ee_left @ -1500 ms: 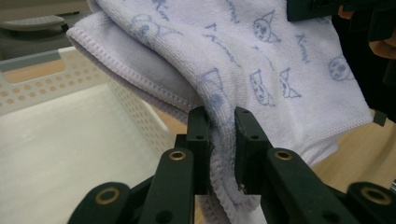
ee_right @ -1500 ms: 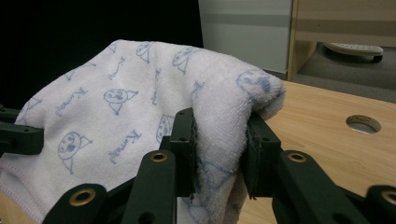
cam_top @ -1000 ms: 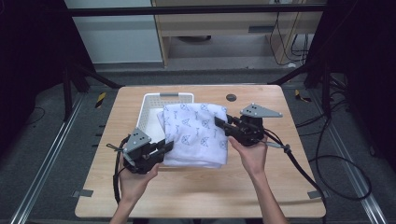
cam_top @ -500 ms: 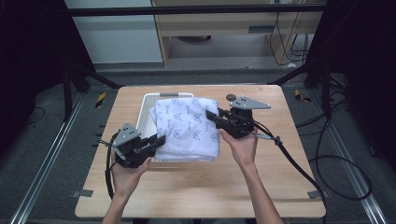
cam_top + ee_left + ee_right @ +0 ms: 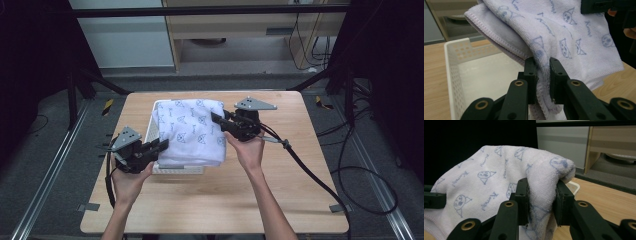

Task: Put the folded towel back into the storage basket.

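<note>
A folded white towel (image 5: 191,131) printed with blue cat faces hangs over the white perforated basket (image 5: 152,116) on the wooden table (image 5: 210,200), held up by both grippers. The left gripper (image 5: 161,146) has its jaws clamped on the towel's near left edge, a fold of cloth pinched between them in the left gripper view. The right gripper (image 5: 216,118) is clamped on a thick bunch of the towel at its far right side.
</note>
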`<state>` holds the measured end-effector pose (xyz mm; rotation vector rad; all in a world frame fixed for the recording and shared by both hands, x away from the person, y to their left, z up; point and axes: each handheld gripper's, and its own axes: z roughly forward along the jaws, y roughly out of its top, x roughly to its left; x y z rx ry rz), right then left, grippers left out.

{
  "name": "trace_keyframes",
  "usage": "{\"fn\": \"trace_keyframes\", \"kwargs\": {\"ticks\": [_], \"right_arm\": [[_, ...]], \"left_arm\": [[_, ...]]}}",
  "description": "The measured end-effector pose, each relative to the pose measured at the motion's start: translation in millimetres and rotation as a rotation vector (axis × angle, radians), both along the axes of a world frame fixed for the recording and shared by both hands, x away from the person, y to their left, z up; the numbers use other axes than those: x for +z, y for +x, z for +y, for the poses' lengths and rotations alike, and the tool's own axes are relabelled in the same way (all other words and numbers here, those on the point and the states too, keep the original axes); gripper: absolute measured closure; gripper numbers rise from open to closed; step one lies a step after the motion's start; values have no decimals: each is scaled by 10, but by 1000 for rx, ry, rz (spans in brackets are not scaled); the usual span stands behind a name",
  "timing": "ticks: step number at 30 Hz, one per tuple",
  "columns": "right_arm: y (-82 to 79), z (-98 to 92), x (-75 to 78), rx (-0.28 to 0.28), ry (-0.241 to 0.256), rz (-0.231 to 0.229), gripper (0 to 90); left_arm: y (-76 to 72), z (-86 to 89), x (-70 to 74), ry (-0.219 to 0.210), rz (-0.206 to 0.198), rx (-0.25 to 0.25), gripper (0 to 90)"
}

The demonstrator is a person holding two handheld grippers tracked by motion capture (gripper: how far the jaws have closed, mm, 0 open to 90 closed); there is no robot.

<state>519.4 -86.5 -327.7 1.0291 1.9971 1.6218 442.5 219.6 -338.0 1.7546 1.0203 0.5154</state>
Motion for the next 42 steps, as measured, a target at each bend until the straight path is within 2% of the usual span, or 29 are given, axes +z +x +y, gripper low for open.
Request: {"fn": "trace_keyframes", "kwargs": {"ticks": [11,18,37,42], "right_arm": [[102,207,-6,0,-6,-10,690],[159,321,-9,2,-11,-15,690],[330,576,-58,6,-29,0,690],[384,611,-107,5,-16,11,690]], "left_arm": [[77,155,-35,-18,13,40,779],[104,230,-43,-9,5,74,779],[222,388,-145,-11,13,143,778],[258,410,-179,-12,19,151,778]]}}
